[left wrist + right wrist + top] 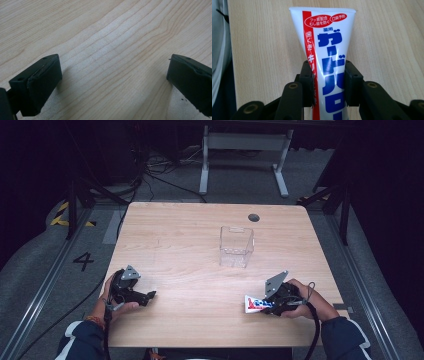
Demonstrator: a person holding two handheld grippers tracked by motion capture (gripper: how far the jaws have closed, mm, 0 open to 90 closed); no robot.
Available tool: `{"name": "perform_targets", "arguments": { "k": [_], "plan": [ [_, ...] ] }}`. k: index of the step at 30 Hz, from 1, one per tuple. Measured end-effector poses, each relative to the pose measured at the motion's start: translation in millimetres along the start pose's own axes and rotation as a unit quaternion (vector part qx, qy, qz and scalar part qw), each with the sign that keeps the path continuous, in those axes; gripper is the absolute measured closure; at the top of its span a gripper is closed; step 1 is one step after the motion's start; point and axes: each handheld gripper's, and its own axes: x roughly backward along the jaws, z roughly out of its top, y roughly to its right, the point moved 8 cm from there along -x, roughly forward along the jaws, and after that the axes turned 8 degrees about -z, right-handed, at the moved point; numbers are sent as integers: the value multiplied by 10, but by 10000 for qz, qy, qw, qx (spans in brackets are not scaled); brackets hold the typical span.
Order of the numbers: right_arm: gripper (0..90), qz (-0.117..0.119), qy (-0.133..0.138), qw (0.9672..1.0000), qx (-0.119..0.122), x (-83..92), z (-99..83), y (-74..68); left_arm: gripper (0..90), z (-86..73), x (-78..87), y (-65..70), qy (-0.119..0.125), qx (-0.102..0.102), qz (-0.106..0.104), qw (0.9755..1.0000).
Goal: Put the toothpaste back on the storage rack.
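I'm judging the pick as done and the delivery as yet to come: my guess is the clear plastic box (236, 246), standing empty mid-table, is the destination. I'm working on a pale wooden table (190, 245) in a dark room, grey floor, cables and a white frame behind. I'm resting the left gripper (150, 296) near the table's near-left edge, jaws spread wide, nothing between them. I'm clamping the right gripper (329, 82) across a toothpaste tube (329, 55), both pads pressing its sides, at the near-right edge.
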Motion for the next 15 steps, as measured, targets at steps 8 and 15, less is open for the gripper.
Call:
{"name": "perform_targets", "arguments": {
  "k": [8, 15],
  "plan": [
    [681, -130, 584, 9966, -561, 107, 16, 138, 4, 0, -1, 2, 3, 10, -3, 10000],
    [689, -293, 1044, 9893, -980, 187, -7, 245, 3, -2, -2, 7, -2, 35, -23, 10000]
  ]
}}
